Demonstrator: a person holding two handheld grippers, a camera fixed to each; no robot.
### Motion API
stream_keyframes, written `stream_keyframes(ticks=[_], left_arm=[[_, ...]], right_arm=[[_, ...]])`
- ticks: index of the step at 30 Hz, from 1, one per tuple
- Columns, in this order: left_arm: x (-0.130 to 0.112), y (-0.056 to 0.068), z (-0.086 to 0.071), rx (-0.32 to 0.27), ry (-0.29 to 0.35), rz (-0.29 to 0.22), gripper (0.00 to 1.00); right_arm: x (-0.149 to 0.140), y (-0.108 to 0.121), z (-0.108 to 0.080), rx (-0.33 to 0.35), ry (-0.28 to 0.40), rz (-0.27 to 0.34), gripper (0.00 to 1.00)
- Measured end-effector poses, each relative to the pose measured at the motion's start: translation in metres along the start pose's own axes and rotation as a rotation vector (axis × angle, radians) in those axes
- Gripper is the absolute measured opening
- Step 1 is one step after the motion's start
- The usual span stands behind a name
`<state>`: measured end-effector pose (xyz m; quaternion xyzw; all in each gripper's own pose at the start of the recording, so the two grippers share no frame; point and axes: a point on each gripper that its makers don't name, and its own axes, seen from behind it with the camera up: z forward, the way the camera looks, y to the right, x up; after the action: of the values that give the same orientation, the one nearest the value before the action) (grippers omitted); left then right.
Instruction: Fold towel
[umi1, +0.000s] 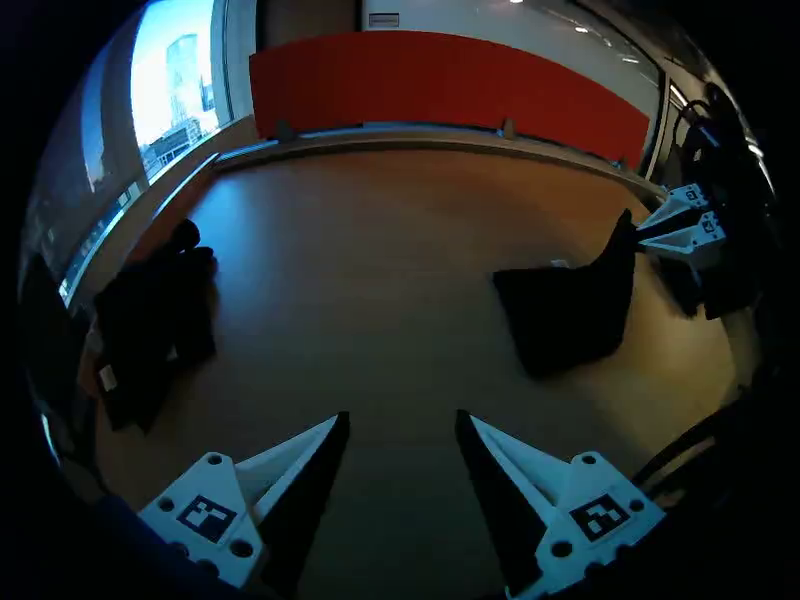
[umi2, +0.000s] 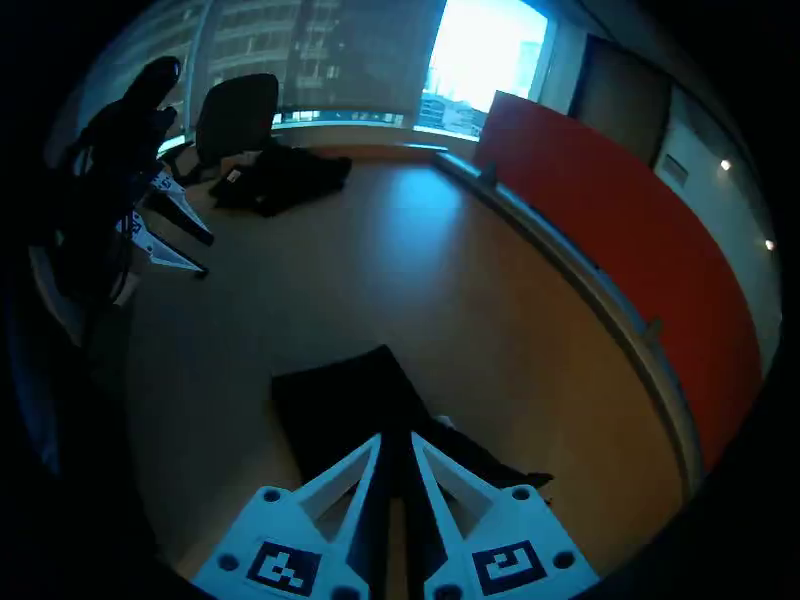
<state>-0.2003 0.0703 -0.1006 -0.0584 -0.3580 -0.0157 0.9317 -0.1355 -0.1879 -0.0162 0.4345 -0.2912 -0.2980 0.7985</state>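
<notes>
A black towel (umi1: 565, 320) lies on the wooden table (umi1: 380, 260) to the right in the left gripper view. One of its corners is pulled up toward my right gripper (umi1: 640, 232), which is shut on it. In the right gripper view the towel (umi2: 340, 405) spreads just ahead of my right gripper (umi2: 397, 440), with dark cloth between the nearly closed fingers. My left gripper (umi1: 400, 420) stands open above bare table, apart from the towel. It appears again far off as the left gripper (umi2: 205, 255), held by a hand.
A heap of black cloth (umi1: 150, 320) lies at the table's left edge, seen as the heap (umi2: 280, 175) near a dark chair (umi2: 235, 115). A red partition (umi1: 450, 85) runs along the far edge. Windows lie beyond.
</notes>
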Motion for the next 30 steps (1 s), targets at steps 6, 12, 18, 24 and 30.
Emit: stream_keyframes(ticks=[6,12,18,24,30], left_arm=[[-0.001,-0.007,-0.008,0.008,0.005,-0.016,0.78],[-0.005,-0.016,-0.014,0.026,0.009,-0.029,0.77],[-0.009,-0.021,-0.018,0.036,0.010,-0.051,0.77],[-0.011,-0.023,-0.018,0.037,0.009,-0.061,0.78],[-0.011,-0.022,-0.017,0.037,0.007,-0.055,0.77]], right_arm=[[0.016,-0.026,0.027,0.071,-0.003,-0.039,0.06],[0.018,-0.055,0.060,0.151,-0.027,-0.062,0.06],[0.016,-0.065,0.076,0.188,-0.046,-0.056,0.06],[0.014,-0.064,0.077,0.195,-0.054,-0.054,0.06],[0.010,-0.062,0.075,0.189,-0.058,-0.044,0.30]])
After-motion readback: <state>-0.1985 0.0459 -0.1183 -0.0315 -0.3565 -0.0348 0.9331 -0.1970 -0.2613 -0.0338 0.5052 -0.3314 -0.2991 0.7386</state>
